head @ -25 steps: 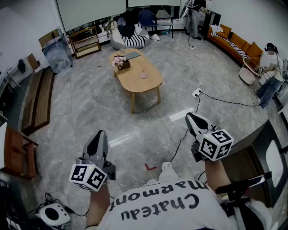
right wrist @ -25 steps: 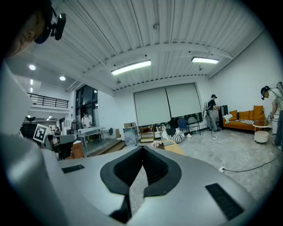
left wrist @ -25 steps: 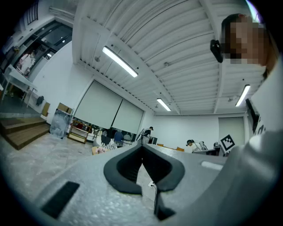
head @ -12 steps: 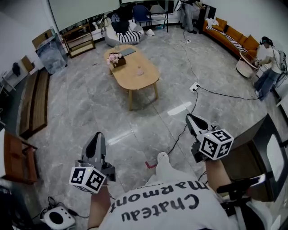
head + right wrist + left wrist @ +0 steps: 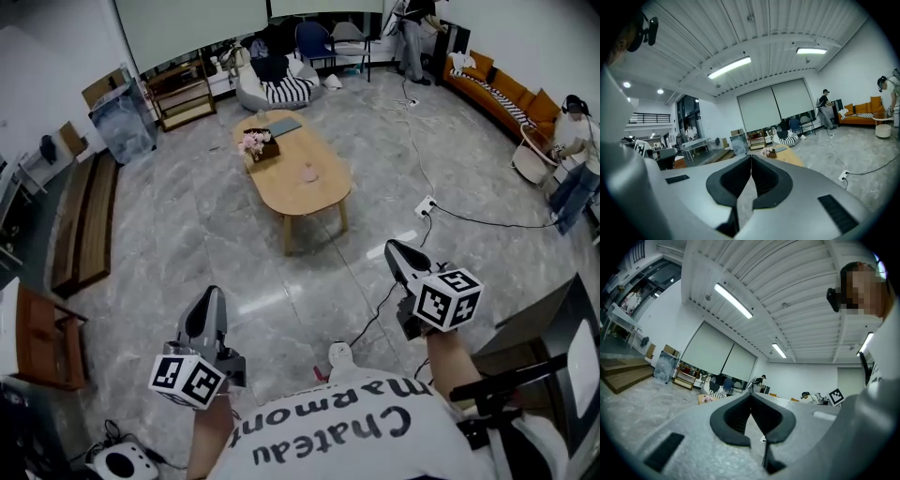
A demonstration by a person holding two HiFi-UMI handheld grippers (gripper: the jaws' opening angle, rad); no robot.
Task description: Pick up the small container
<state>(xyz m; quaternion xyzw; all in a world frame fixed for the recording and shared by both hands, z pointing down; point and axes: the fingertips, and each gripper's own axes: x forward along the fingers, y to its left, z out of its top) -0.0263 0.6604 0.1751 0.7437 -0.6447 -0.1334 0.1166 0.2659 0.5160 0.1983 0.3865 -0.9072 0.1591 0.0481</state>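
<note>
A small pale container (image 5: 308, 173) stands on the oval wooden table (image 5: 323, 194) far ahead across the grey floor. Both grippers are held out level, well short of the table. My left gripper (image 5: 207, 302) is at the lower left, jaws together with nothing between them. My right gripper (image 5: 397, 251) is at the lower right, also shut and empty. In the left gripper view the jaws (image 5: 751, 397) meet at the tip; the right gripper view shows the same (image 5: 751, 159), with the table (image 5: 790, 156) just beyond.
A flower box (image 5: 260, 145) and a grey flat item (image 5: 282, 125) share the table. A cable and power strip (image 5: 427, 203) cross the floor on the right. Wooden benches (image 5: 82, 220) line the left, an orange sofa (image 5: 506, 94) and people stand at the back right.
The whole view has shifted: the table now sits closer and more to the right. Both grippers have moved forward with the person and stay shut.
</note>
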